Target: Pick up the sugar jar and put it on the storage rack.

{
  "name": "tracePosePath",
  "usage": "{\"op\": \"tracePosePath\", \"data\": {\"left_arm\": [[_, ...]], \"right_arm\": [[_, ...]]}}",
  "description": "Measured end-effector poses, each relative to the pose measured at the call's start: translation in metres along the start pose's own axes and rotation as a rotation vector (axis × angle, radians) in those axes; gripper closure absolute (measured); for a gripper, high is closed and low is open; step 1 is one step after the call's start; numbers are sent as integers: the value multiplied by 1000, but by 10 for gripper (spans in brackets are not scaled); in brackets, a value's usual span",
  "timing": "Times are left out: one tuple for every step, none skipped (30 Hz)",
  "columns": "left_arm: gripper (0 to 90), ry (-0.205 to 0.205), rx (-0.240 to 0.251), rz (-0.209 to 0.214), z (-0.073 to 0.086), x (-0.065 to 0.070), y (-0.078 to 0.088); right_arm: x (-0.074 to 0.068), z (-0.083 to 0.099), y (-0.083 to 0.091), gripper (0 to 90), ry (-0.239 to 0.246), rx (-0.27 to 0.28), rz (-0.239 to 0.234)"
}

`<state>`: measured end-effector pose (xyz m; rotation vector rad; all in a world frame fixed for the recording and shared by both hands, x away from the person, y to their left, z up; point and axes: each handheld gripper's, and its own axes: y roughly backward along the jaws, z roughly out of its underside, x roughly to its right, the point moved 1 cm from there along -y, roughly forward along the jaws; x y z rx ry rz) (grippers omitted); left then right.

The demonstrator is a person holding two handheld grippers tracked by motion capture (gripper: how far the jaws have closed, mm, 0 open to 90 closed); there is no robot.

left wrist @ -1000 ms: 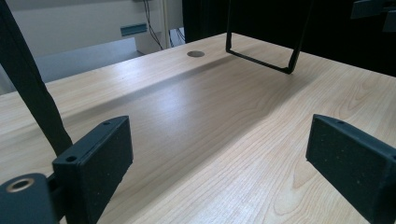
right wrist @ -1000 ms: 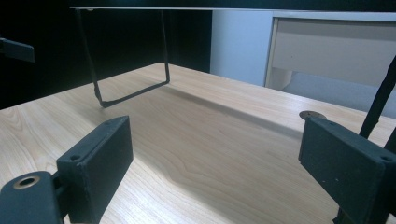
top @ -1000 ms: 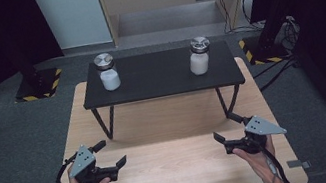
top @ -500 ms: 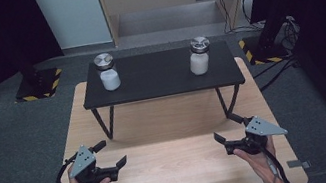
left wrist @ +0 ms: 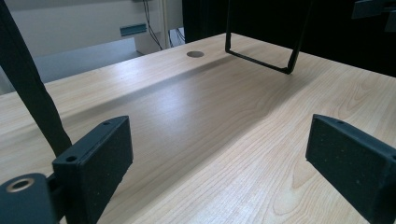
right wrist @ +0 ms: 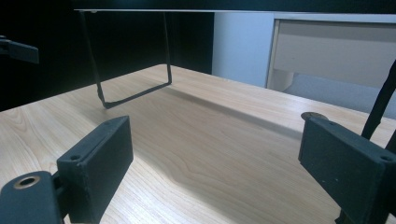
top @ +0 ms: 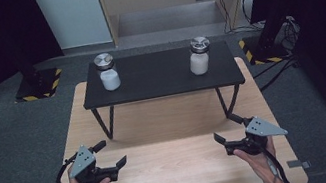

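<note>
Tongs (top: 111, 154) empty above; underneath view, shelf leg (left wrist: 261, 58).

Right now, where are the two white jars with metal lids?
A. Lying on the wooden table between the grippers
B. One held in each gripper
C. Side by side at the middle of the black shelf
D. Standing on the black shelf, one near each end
D: the high view shows the left jar and the right jar upright near opposite ends of the black shelf, far from the open left gripper and right gripper.
</note>
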<state>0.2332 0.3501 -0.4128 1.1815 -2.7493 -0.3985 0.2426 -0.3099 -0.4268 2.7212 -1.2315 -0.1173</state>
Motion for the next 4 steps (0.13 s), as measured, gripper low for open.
{"op": "tracePosePath", "data": {"left_arm": [[62, 0, 1, 0, 0, 0, 0], [62, 1, 1, -1, 0, 0, 0], [62, 1, 0, -2, 0, 0, 0], [62, 1, -1, -2, 0, 0, 0]], "right_arm": [[0, 0, 0, 99, -2, 0, -1], [0, 0, 1, 99, -4, 2, -1], [1, 1, 1, 99, -6, 4, -1], [1, 1, 1, 99, -7, 5, -1]]}}
